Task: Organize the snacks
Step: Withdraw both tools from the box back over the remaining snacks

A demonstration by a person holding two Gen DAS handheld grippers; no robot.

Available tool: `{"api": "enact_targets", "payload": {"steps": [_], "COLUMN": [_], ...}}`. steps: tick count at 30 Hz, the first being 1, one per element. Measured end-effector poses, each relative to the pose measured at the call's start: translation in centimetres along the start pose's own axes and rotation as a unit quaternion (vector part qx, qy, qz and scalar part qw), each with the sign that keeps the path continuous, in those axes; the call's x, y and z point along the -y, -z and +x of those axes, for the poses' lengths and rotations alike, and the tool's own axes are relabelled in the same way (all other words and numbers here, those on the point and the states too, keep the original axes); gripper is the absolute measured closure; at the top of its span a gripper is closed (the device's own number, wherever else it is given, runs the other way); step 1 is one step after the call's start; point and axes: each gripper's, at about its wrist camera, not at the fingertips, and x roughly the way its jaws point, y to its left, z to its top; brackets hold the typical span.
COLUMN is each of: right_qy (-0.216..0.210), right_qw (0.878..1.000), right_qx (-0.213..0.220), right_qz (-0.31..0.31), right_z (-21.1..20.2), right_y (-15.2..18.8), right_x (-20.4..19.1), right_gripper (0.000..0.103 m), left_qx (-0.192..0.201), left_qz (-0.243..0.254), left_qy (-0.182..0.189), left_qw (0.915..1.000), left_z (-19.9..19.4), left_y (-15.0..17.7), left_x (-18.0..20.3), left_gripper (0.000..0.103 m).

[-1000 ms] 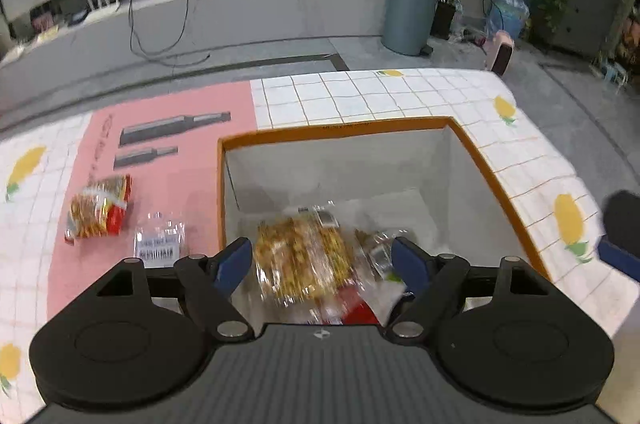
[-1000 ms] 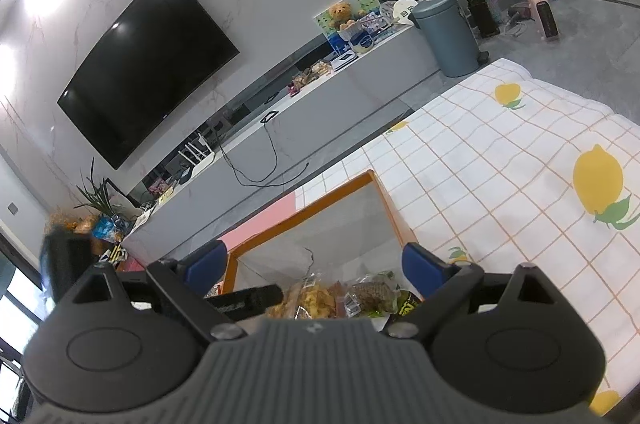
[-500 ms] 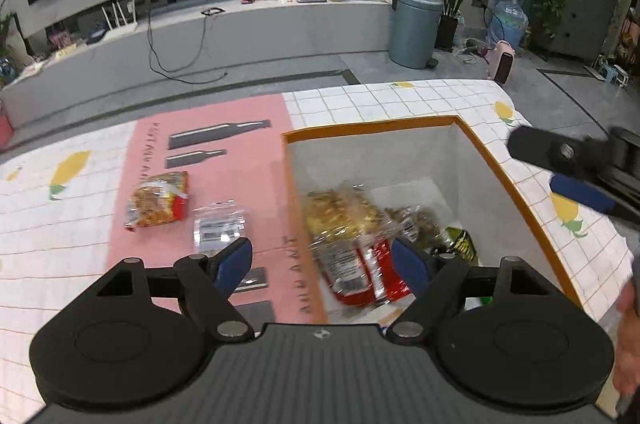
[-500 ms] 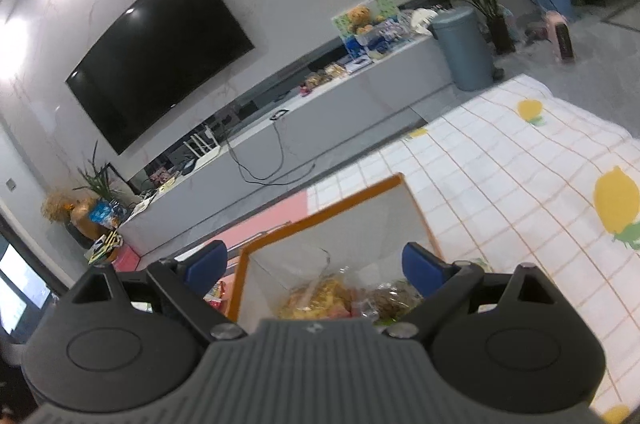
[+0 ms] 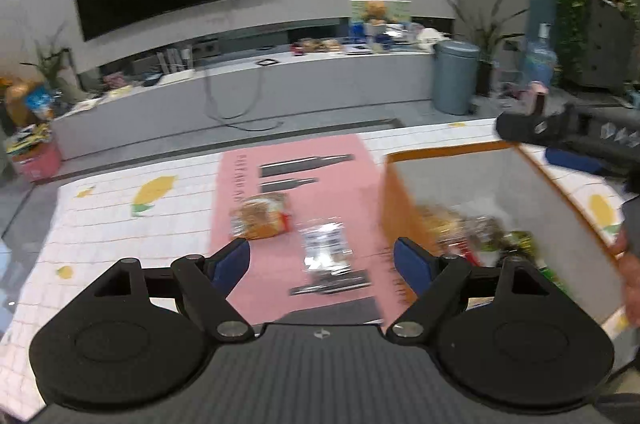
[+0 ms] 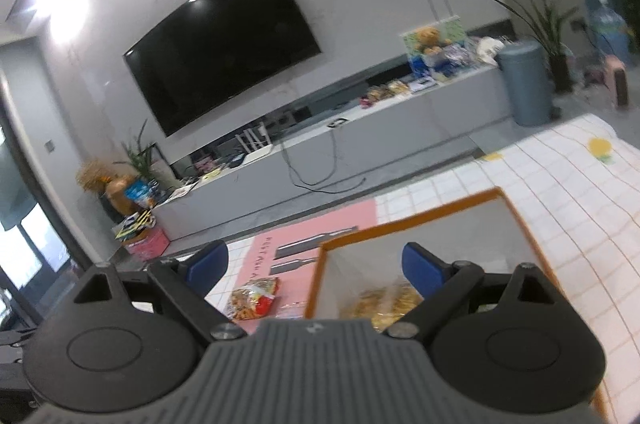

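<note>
1. Orange snack packet lies blurred on the pink mat.
2. Clear packet beside it, label unreadable.
3. Left gripper fingers wide, empty.
4. Orange-rimmed box holds smeared snacks, partly cut off.
5. Right gripper fingers wide, empty.

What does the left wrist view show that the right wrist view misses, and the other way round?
Only the left wrist view: the clear packet on the pink mat, the right tool reaching in over the box's far corner, and dark and green packs deep in the box.
Only the right wrist view: its own open, empty tool.
Both: the orange-rimmed box, the orange-and-red snack bag outside it on the pink mat, and yellow snacks in the box. The left tool is open and empty.
</note>
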Motion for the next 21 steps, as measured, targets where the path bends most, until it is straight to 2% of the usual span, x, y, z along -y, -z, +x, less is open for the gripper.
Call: {"api": "enact_targets", "payload": {"steps": [4, 7, 12, 17, 21], "right_qy": [-0.026, -0.040, -0.046, -0.030, 0.016], "right_qw": [0.999, 0.998, 0.993, 0.988, 0.987], "right_qx": [0.013, 0.013, -0.022, -0.042, -0.056], "right_qz": [-0.027, -0.048, -0.102, -0.148, -0.147], "right_z": [0.5, 1.3, 3.5, 6.1, 8.3], "right_y": [0.9, 1.7, 4.2, 7.1, 9.2], "right_x": [-2.2, -3.8, -7.2, -9.8, -11.1], "right_gripper": [0.011, 0.011, 0.011, 0.012, 0.012], "left_qx": [-0.007, -0.005, -0.009, -0.018, -0.040], "left_qz": [-0.031, -0.035, -0.063, -0.079, -0.090], "left_qy": [-0.021, -0.046, -0.036, -0.044, -0.049], "left_qw": [0.9993, 0.9983, 0.9973, 0.9957, 0.9939], "left_z": [1.3, 2.0, 2.8, 4.4, 6.2], "left_y": [1.6, 2.9, 4.3, 5.5, 5.9], "left_x": [-1.9, -2.8, -4.8, -7.1, -9.2], "left_gripper": [0.007, 0.007, 0.007, 0.007, 0.007]}}
